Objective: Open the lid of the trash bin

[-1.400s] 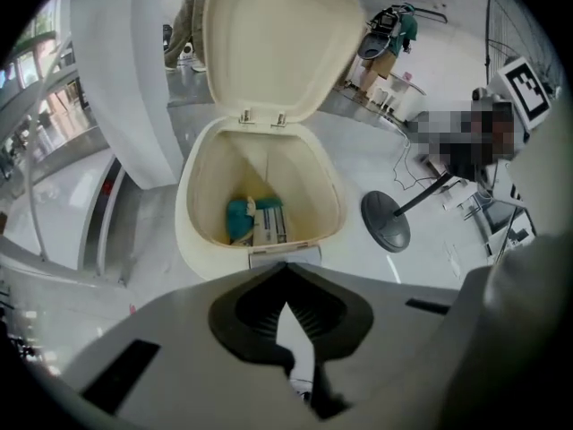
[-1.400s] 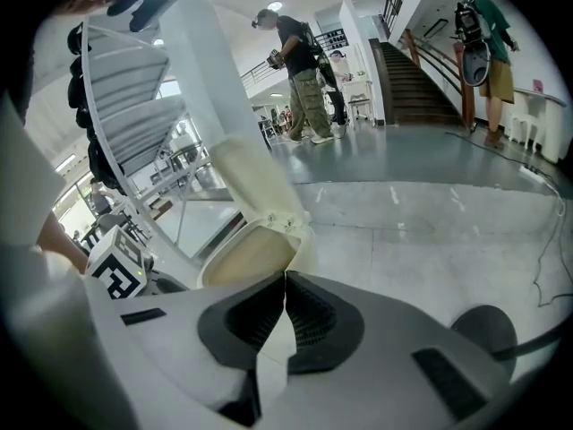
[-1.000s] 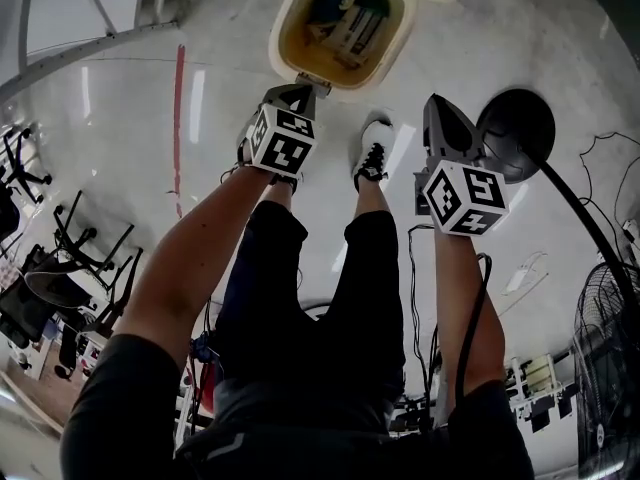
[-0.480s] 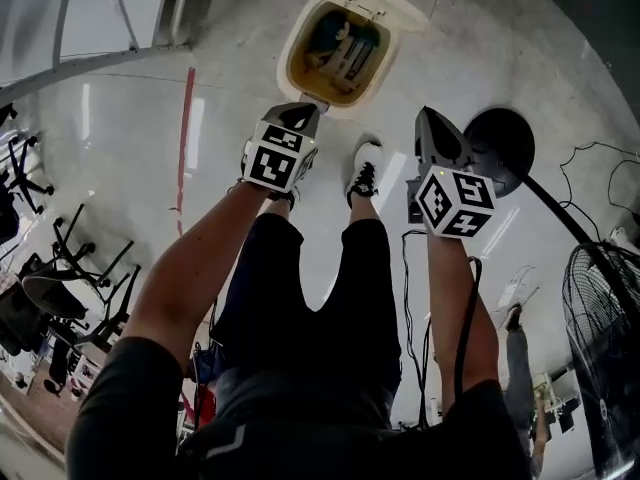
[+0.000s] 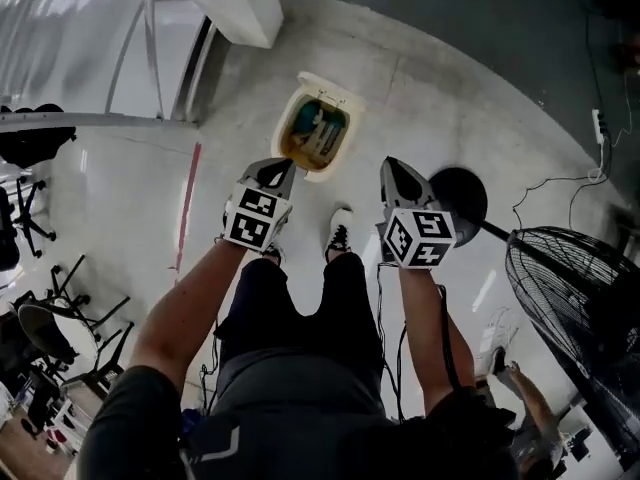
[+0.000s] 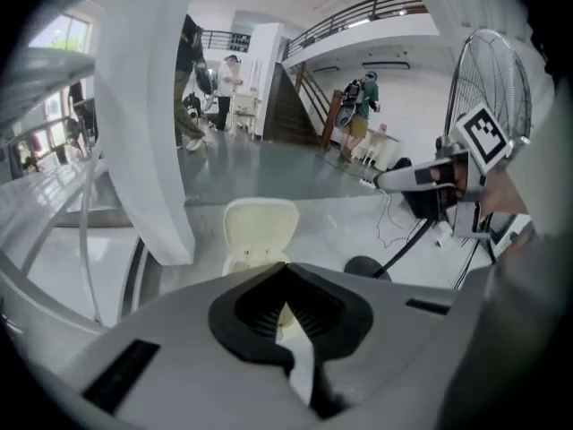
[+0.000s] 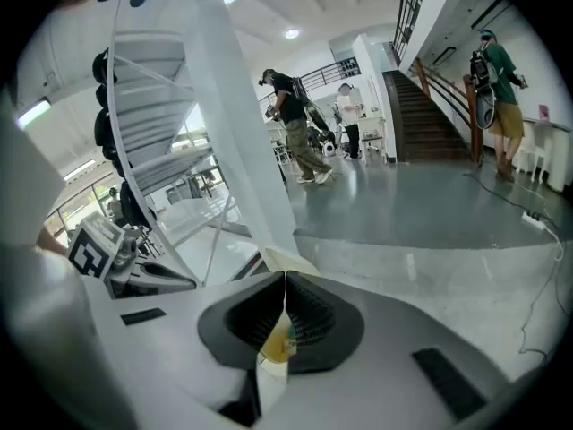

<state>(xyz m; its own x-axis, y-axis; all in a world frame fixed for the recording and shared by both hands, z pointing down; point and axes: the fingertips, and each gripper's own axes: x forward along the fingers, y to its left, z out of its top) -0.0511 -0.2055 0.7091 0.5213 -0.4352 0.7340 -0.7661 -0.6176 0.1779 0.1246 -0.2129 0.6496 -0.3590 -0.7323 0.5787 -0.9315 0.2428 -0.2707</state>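
Head view: trash bin (image 5: 288,140) standing on the pale floor (image 5: 430,88) ahead of the person's feet, lid (image 5: 335,84) thrown back on the far side, rubbish showing inside. Left gripper (image 5: 280,168) held just short of the bin's near rim, tip aimed at it; touching or not, cannot tell. Right gripper (image 5: 393,168) about level with it, off to the bin's right, between the bin and a black fan base (image 5: 462,194).

Left gripper view: jaws pressed together at the tips, nothing pinched between them. Bin dead ahead beyond the tips, cream lid (image 6: 260,227) standing upright, a sliver of yellowish body seen through the opening behind the tips. Right gripper out to the right, well apart from the bin.

Right gripper view: jaws likewise clenched tip to tip, empty. Bin ahead and low, its yellow inside peeking through the slit below the tips, lid edge poking up just above them. Left gripper at the left edge.
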